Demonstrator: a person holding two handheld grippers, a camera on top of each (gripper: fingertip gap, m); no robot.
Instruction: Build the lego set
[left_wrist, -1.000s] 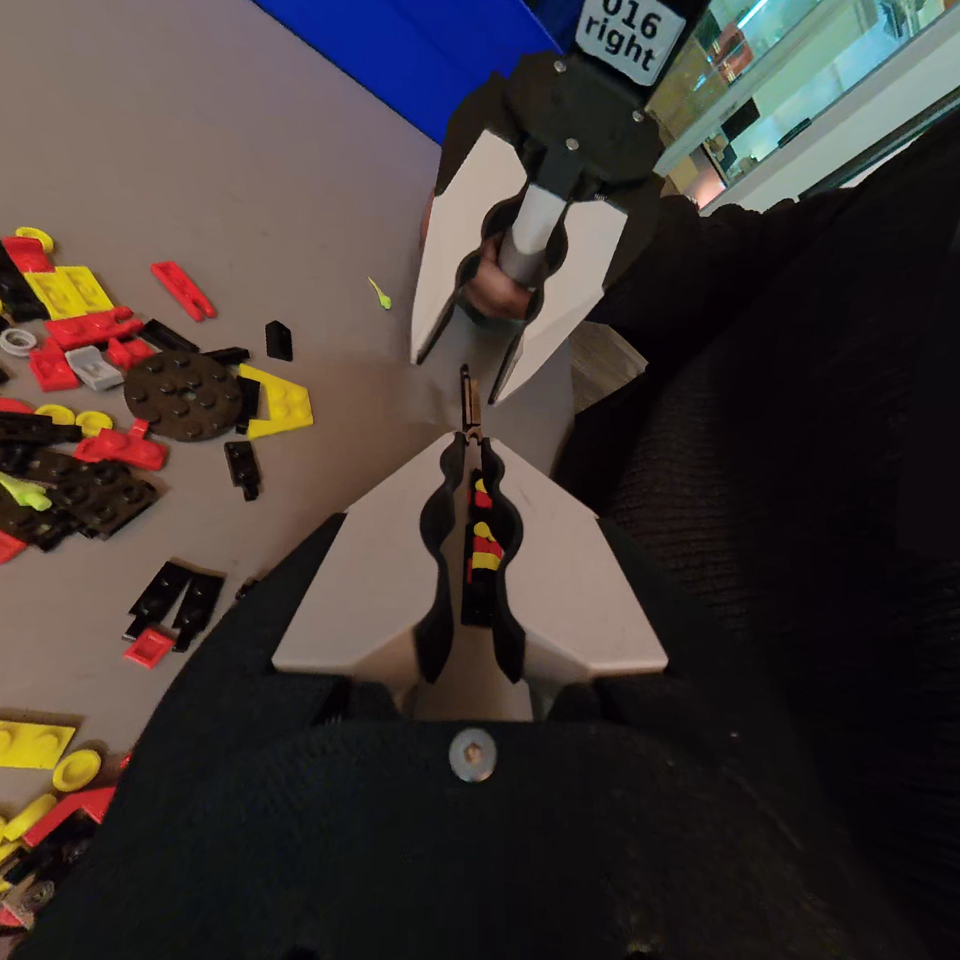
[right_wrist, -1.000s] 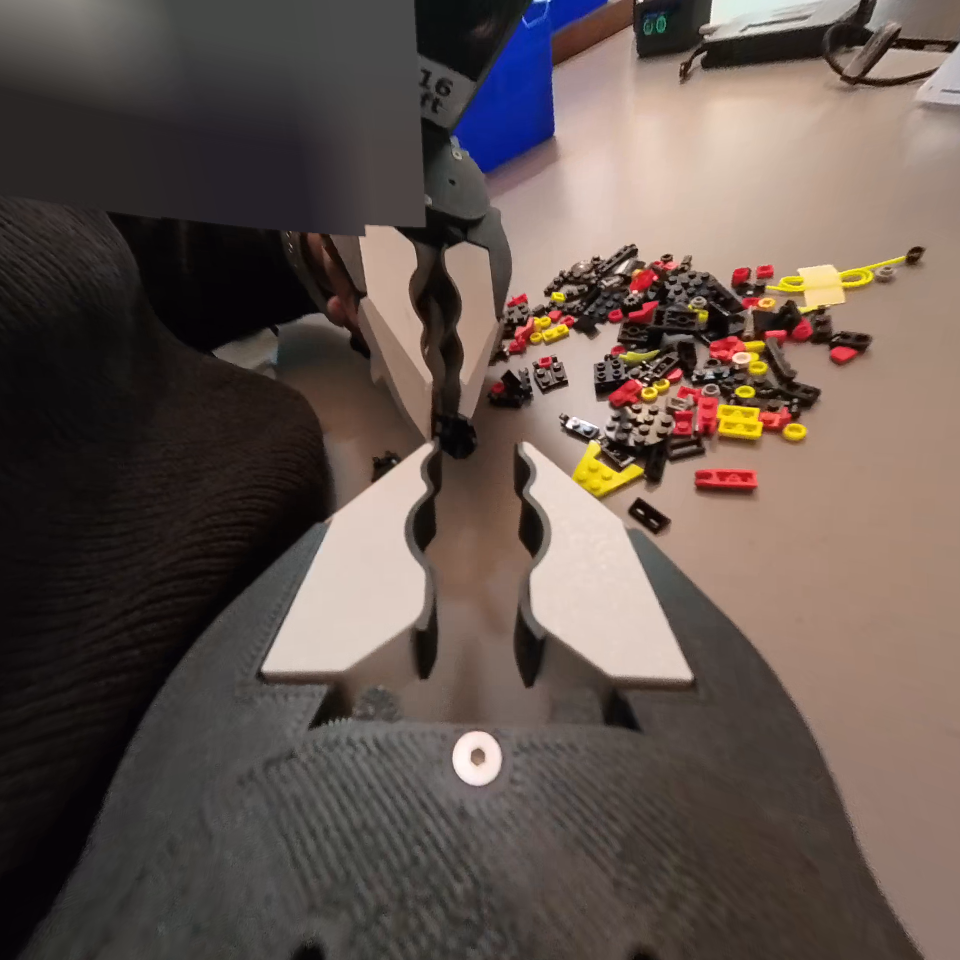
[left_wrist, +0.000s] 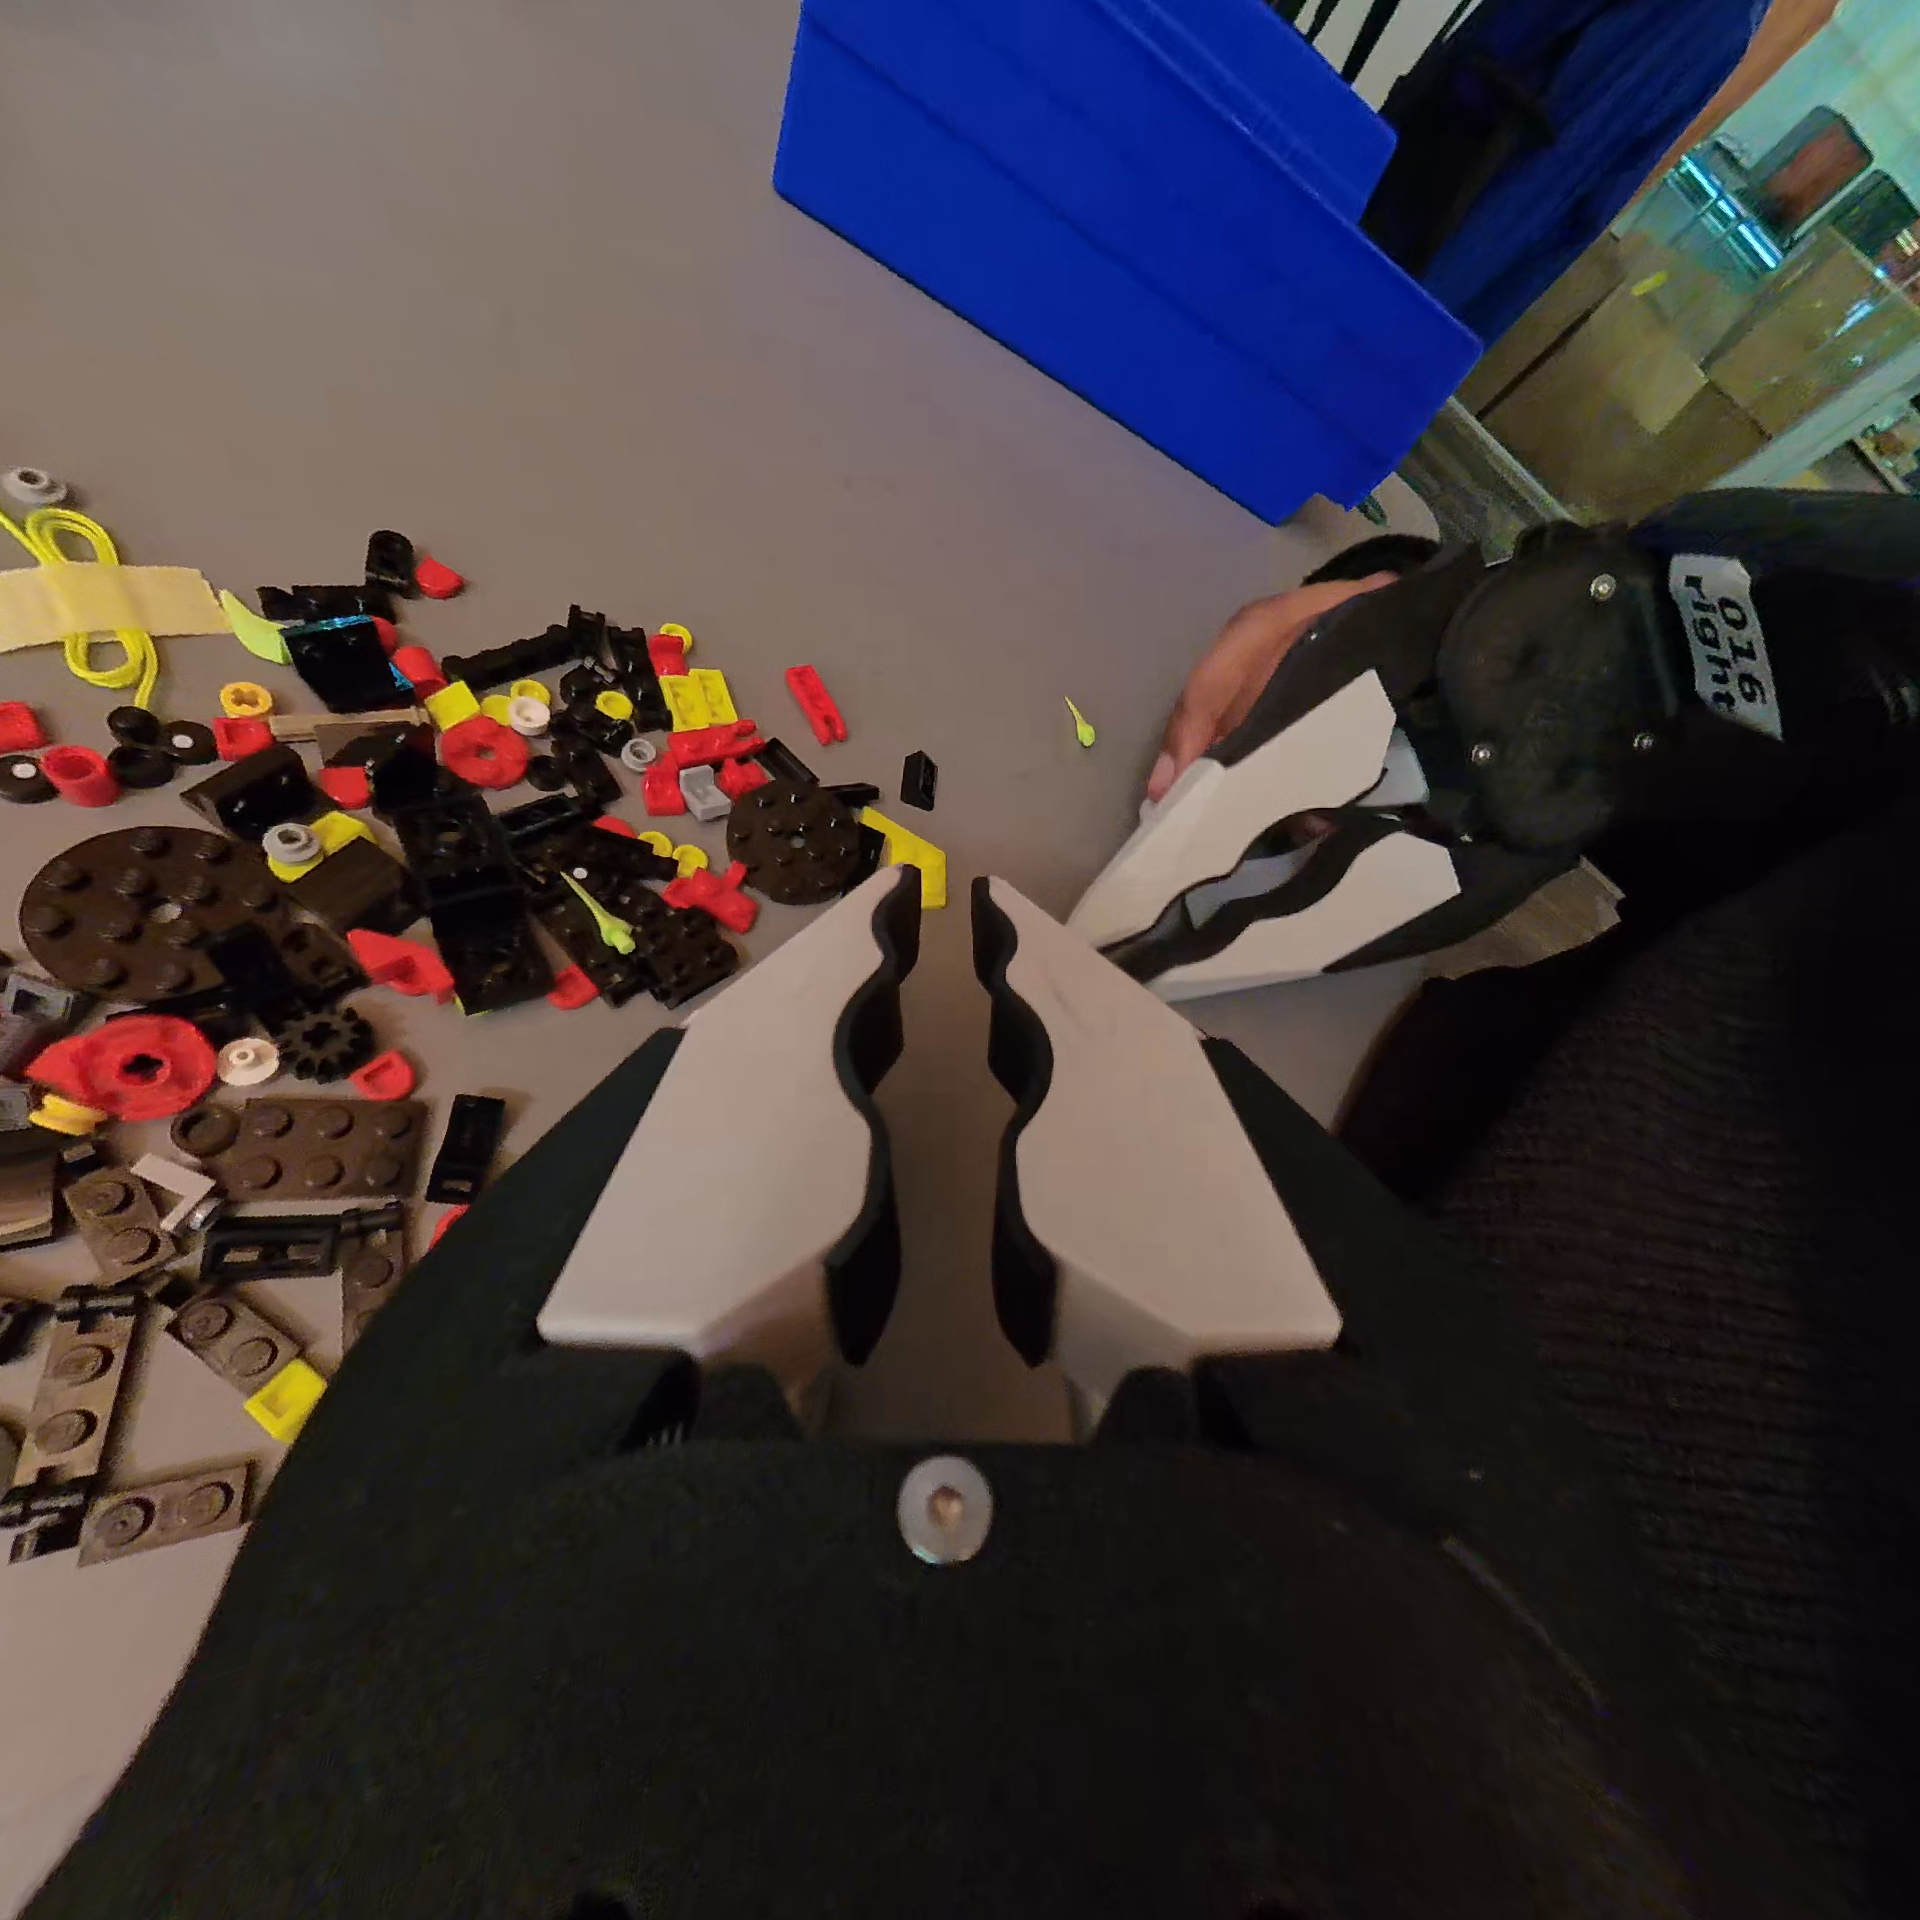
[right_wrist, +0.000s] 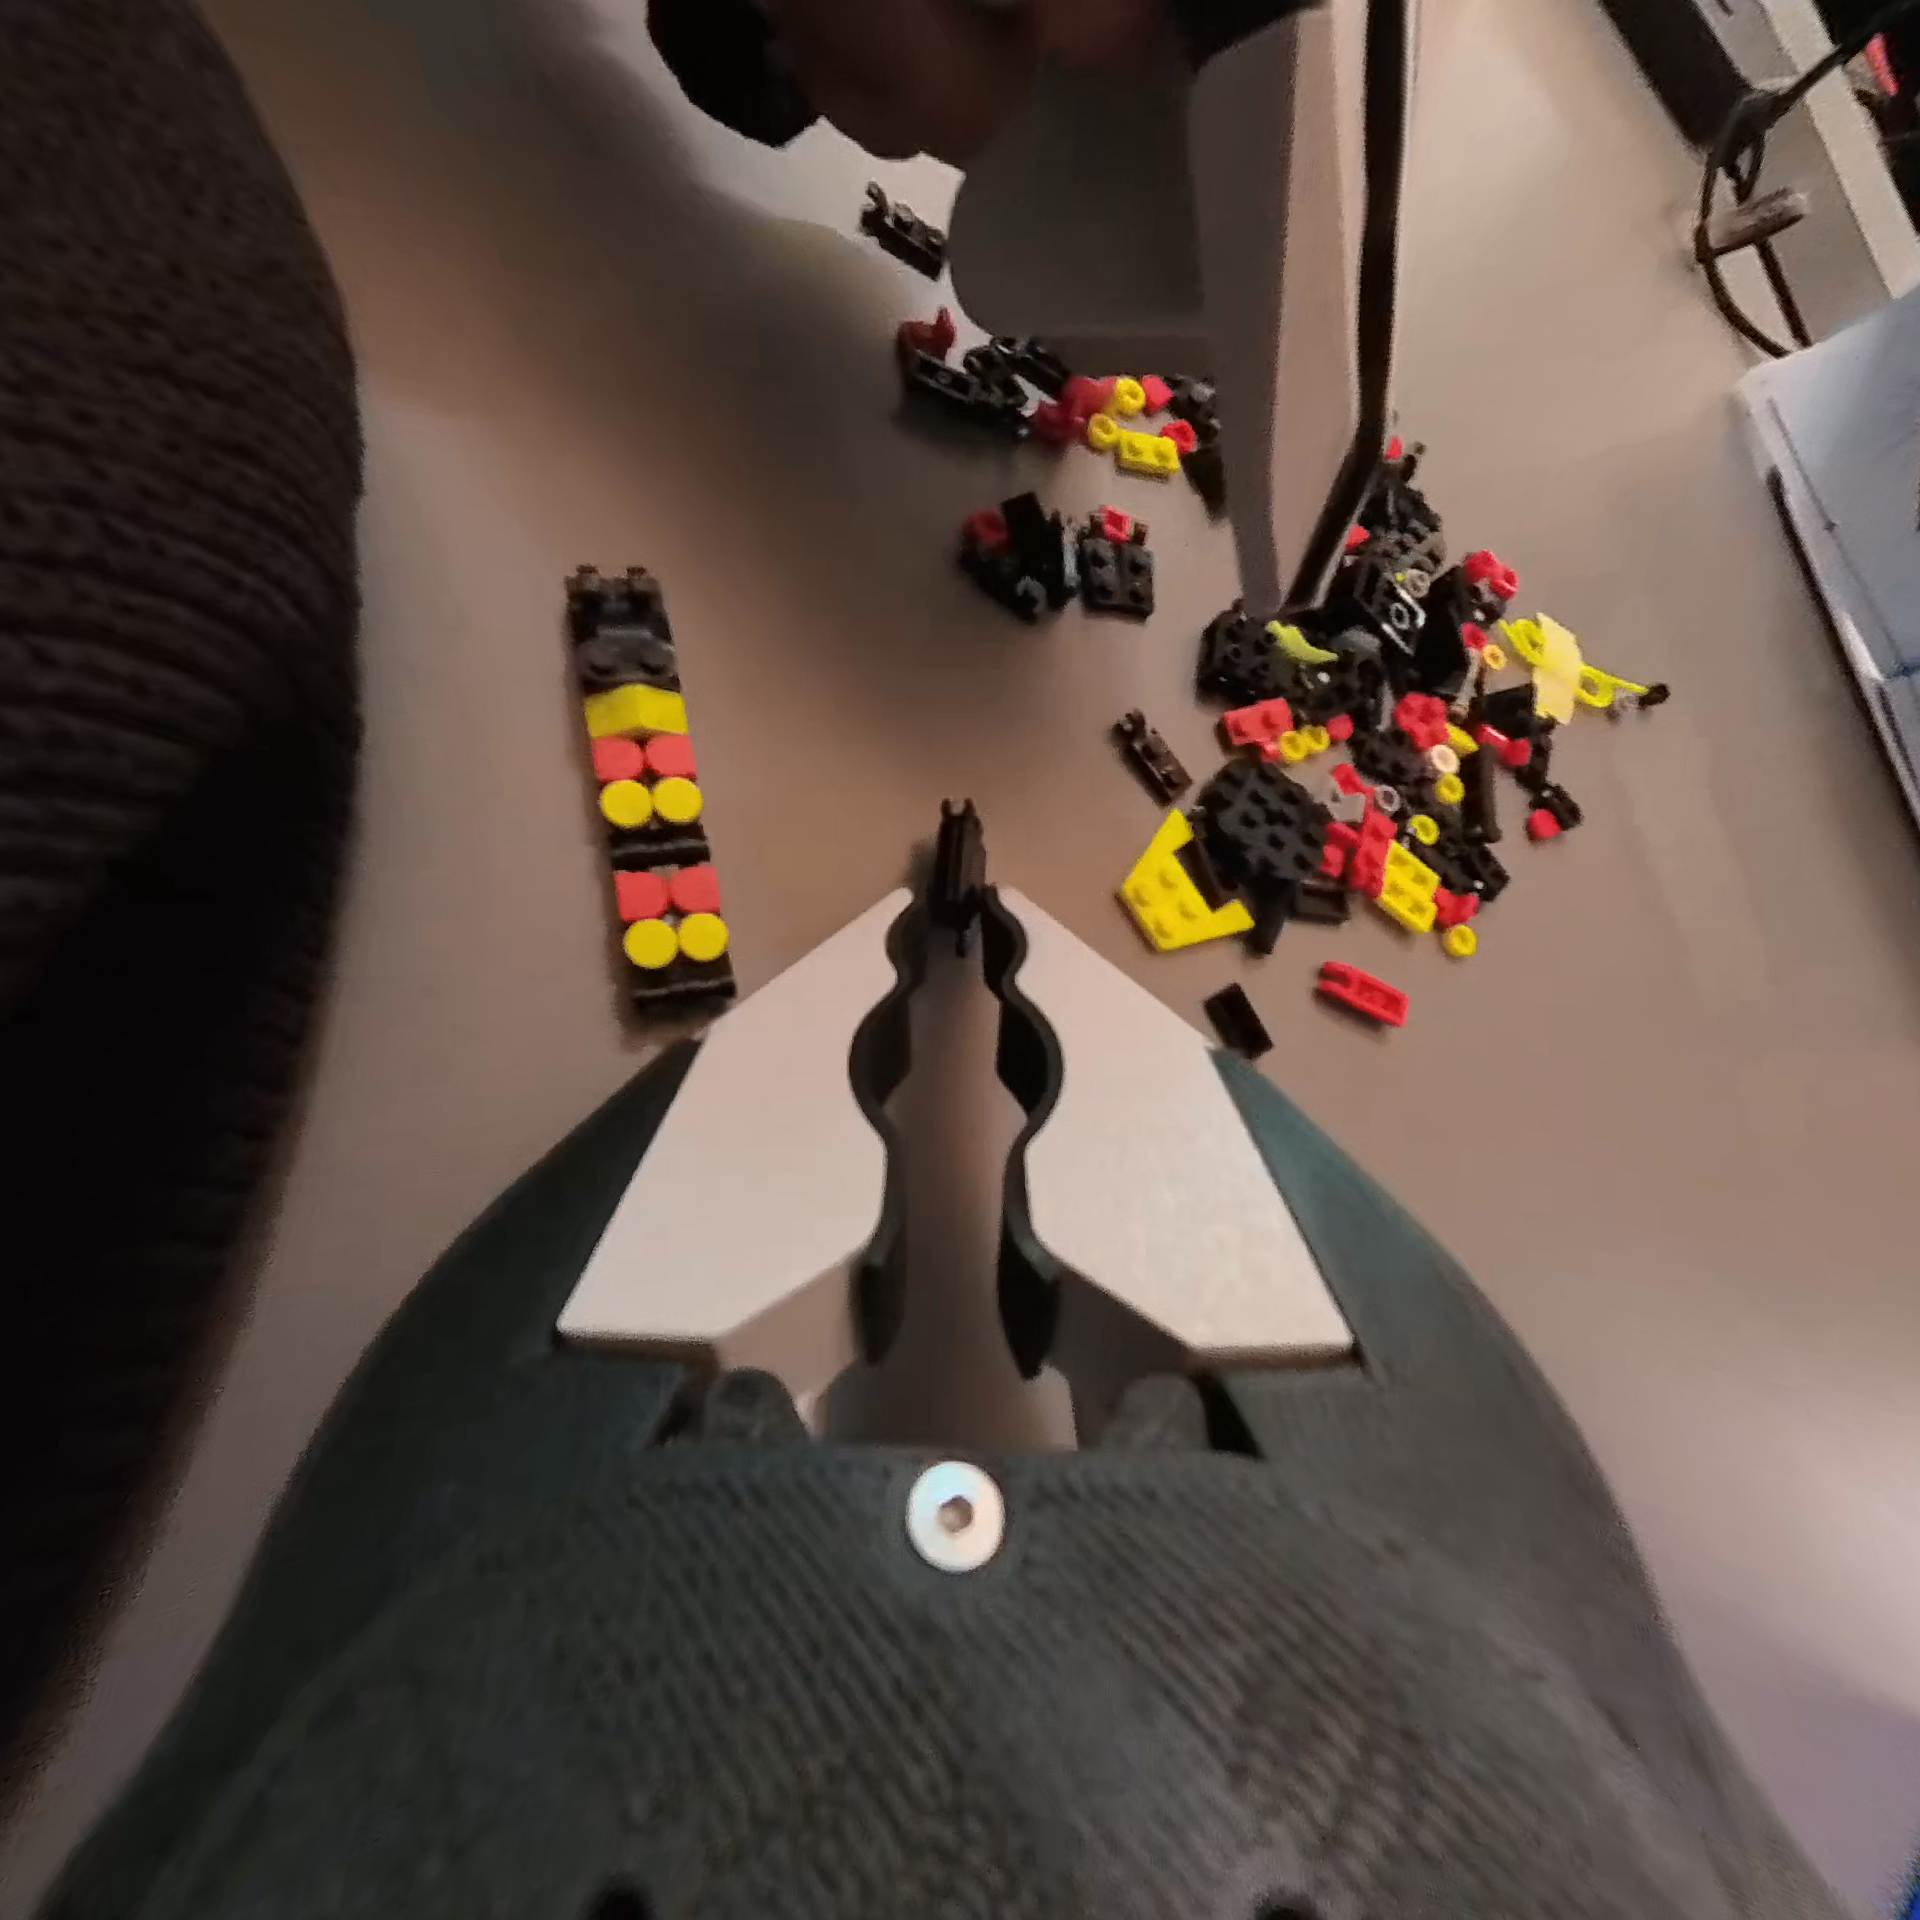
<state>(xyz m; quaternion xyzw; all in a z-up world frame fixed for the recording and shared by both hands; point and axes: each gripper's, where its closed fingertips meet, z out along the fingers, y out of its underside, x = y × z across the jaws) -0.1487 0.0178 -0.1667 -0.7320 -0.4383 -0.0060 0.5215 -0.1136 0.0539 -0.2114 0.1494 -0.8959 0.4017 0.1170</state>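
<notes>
Grey table (right_wrist: 520, 436) carries the strip (right_wrist: 649, 790) left of the right gripper (right_wrist: 956, 899), clenched on a black piece (right_wrist: 958, 847) that may slip; left gripper (left_wrist: 945, 894) is released, empty.

Black piece (right_wrist: 958, 873), perhaps a clip, blurred

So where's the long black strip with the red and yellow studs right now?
In the right wrist view, the strip lies flat on the table, left of the right gripper, apart from the loose pile.
</notes>
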